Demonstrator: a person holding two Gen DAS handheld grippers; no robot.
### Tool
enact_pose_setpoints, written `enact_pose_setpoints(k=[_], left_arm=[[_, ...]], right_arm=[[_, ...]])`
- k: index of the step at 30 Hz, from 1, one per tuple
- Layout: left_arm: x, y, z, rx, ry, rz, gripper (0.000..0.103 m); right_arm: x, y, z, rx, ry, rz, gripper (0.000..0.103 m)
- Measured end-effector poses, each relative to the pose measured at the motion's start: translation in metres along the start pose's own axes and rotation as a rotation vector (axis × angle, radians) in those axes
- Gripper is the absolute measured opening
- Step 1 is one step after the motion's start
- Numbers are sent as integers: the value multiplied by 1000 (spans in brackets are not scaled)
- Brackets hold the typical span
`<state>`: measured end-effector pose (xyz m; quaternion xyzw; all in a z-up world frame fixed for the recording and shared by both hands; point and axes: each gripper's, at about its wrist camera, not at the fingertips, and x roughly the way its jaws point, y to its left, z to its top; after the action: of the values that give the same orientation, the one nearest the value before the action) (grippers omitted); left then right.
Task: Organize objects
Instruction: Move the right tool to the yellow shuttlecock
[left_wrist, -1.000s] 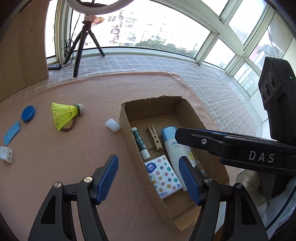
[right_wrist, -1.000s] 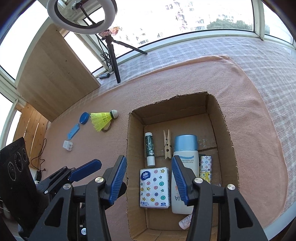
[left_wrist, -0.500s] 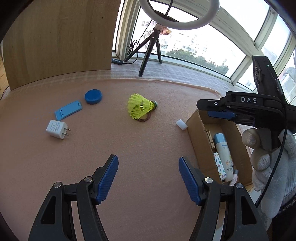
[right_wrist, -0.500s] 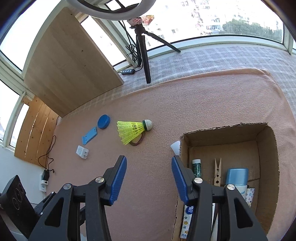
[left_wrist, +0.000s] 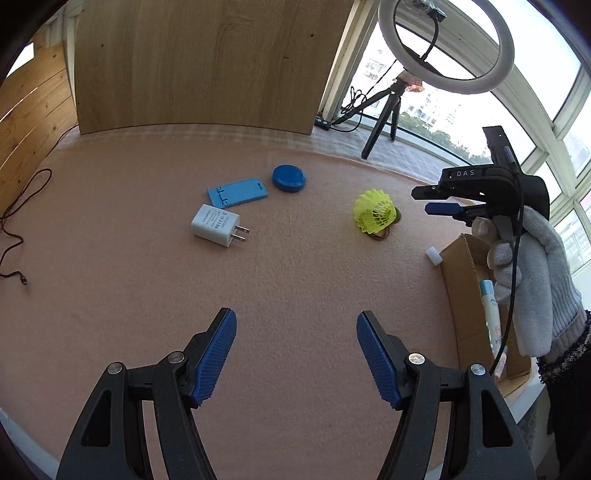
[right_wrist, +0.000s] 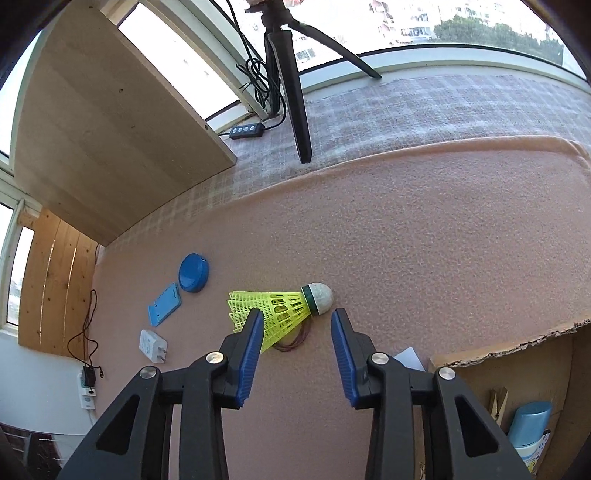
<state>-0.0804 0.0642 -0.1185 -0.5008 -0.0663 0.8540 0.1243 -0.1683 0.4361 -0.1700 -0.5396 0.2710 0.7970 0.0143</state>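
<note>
A yellow shuttlecock (right_wrist: 280, 306) with a white cork lies on the pink mat over a brown rubber band (right_wrist: 291, 341); it also shows in the left wrist view (left_wrist: 375, 211). My right gripper (right_wrist: 297, 321) is open just in front of it, its fingertips either side of the skirt and cork, apart from it; it shows in the left wrist view (left_wrist: 436, 201). My left gripper (left_wrist: 295, 321) is open and empty over bare mat. A white charger (left_wrist: 216, 225), a blue flat stand (left_wrist: 238, 192) and a blue round lid (left_wrist: 289, 178) lie farther off. A cardboard box (left_wrist: 461, 273) stands at the right.
A small white block (left_wrist: 433, 255) lies beside the box corner. The box holds a blue-capped bottle (right_wrist: 530, 424) and a clothespin (right_wrist: 496, 400). A ring-light tripod (right_wrist: 291, 92) stands behind the mat. A wooden board (left_wrist: 207, 62) leans at the back. A cable (left_wrist: 22, 206) runs at the left.
Both grippers have swung left, away from the box. The right gripper has closed in on the shuttlecock. The left gripper now faces the charger and blue items. Both stay open.
</note>
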Motion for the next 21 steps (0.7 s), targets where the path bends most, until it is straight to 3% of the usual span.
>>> enact_pose_setpoints(k=[14,18,21], left_arm=[[2,26,-5,-43,16,35,71],[3,28,-5,-46,14,30,71],[6,31,-2,-53,13,27,71]], right_arm=[[55,6,28,-8,64,-93,31],[52,17,11,-48,127,-12,31],[43,37,-14,-148,188,50,30]])
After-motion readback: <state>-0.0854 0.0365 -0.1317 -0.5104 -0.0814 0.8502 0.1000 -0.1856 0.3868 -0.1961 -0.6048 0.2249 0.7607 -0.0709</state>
